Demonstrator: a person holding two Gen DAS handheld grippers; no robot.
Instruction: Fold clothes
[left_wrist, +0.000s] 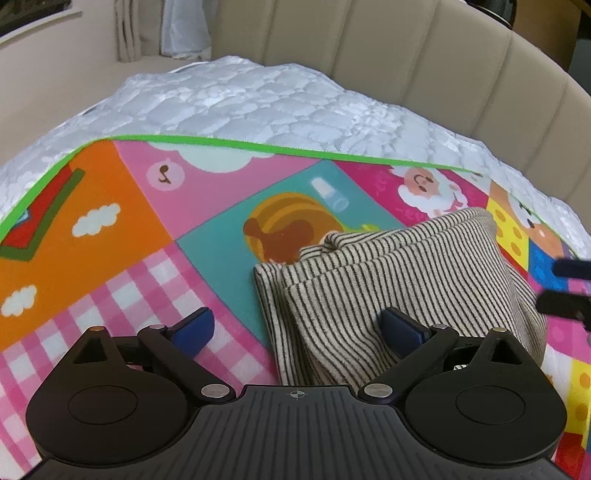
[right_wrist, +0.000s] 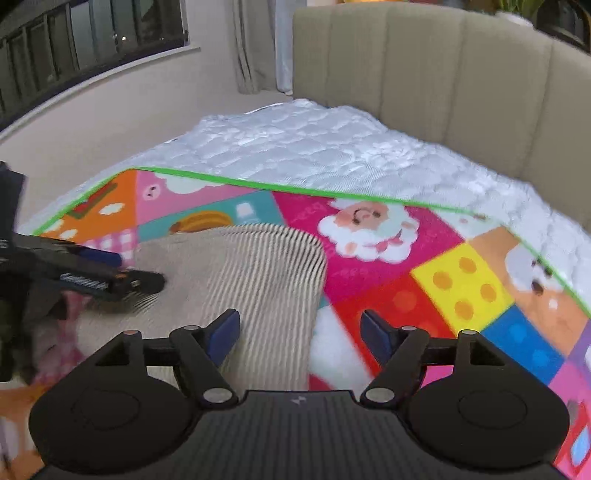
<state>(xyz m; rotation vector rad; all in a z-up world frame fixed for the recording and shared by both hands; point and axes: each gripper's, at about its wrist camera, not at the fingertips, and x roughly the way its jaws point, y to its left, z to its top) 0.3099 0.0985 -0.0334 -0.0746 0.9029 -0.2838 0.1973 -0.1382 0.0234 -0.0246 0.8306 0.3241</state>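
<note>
The left gripper (left_wrist: 297, 326) has a matte black ribbed body, 2 round black discs, silver rivets and a small crosshair mark at its centre. Its 2 fingers carry blue pads (left_wrist: 195, 326). The right gripper (right_wrist: 300, 332) looks alike, with a faint logo at lower centre.

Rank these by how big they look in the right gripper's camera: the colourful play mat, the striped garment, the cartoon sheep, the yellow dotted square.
1. Colourful play mat, far the largest.
2. Striped garment.
3. Cartoon sheep and yellow dotted square: these look about alike, so I won't rank them. Fisheye bending and blur add doubt.
</note>
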